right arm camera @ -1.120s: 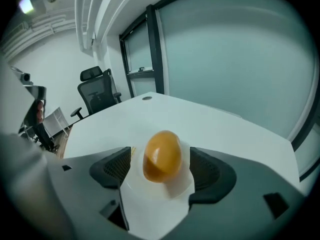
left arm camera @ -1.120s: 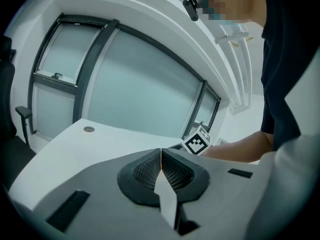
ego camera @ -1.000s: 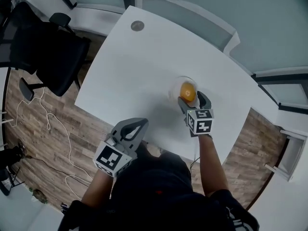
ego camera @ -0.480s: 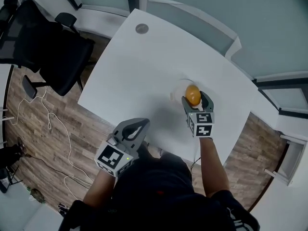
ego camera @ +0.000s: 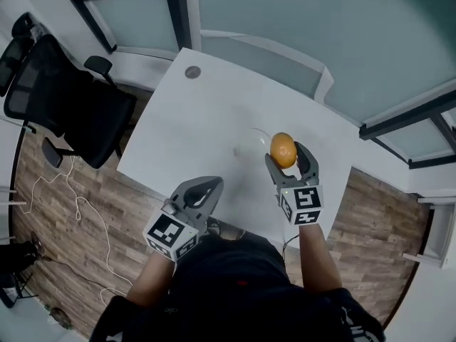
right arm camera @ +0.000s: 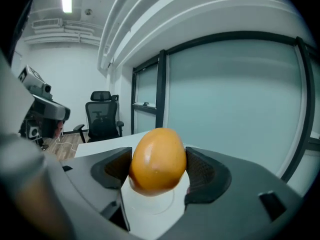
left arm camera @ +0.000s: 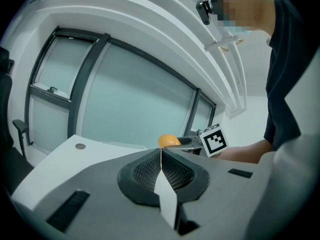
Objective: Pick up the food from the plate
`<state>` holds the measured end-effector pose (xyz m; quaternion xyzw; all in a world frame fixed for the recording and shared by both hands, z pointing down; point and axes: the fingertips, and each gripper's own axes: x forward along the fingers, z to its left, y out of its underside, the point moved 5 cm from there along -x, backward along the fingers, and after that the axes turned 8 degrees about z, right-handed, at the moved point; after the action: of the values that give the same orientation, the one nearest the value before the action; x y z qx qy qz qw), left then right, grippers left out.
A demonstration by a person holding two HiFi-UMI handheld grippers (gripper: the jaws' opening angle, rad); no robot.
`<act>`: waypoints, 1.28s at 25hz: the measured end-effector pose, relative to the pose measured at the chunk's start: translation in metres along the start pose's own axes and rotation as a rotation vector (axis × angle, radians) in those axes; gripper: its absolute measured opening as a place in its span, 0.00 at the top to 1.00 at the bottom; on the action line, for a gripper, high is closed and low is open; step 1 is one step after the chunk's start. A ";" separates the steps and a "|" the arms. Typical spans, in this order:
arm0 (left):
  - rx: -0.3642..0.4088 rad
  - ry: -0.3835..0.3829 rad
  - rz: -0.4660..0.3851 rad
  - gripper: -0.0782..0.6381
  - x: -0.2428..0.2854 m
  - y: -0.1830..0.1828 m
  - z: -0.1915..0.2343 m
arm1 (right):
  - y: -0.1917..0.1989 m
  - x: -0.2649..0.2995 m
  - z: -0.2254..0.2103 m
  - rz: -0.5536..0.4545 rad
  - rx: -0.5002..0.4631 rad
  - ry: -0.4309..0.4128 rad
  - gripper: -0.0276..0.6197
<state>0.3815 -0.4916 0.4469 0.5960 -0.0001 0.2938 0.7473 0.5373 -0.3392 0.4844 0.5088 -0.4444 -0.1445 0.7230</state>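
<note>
Plate [right arm camera: 154, 204]: on worktop [ego camera: 184, 123] | Food: glossy orange egg-shaped fruit [ego camera: 283, 149], pinched in your right tool [ego camera: 288, 158] | Your left tool [left arm camera: 160, 160]: pressed together.

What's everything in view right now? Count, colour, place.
fruit: 1, orange-yellow, held between the right tool's jaws, by the plate
plate: 1, pale, looks clear, on the table left of the fruit
table: 1, white, centre
grommet: 1, grey, far corner of the table
office chair: 1, black, left of the table
cable: 1, white, on the floor at left
floor: wood, brown
glass panels: several, pale teal with dark frames, behind the table
left tool: 1, grey, jaws shut and empty, at the table's near edge
right tool: 1, grey, shut on the fruit
</note>
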 end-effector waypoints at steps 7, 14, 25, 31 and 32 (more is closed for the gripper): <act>0.160 -0.066 -0.043 0.86 -0.007 -0.042 -0.037 | -0.049 -0.094 -0.010 -0.172 -0.021 0.003 0.42; 0.234 -0.103 -0.081 0.86 -0.016 -0.065 -0.049 | -0.062 -0.152 -0.019 -0.276 -0.039 0.031 0.42; 0.245 -0.136 -0.079 0.86 -0.028 -0.063 -0.060 | -0.070 -0.162 -0.015 -0.296 -0.046 0.001 0.42; 0.234 -0.162 -0.078 0.86 -0.037 -0.059 -0.050 | -0.072 -0.156 -0.009 -0.293 -0.046 -0.010 0.42; 0.235 -0.164 -0.078 0.86 -0.037 -0.060 -0.048 | -0.072 -0.154 -0.009 -0.293 -0.044 -0.012 0.42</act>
<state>0.3605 -0.4719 0.3668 0.7009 -0.0037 0.2129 0.6807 0.4749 -0.2634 0.3447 0.5515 -0.3663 -0.2612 0.7025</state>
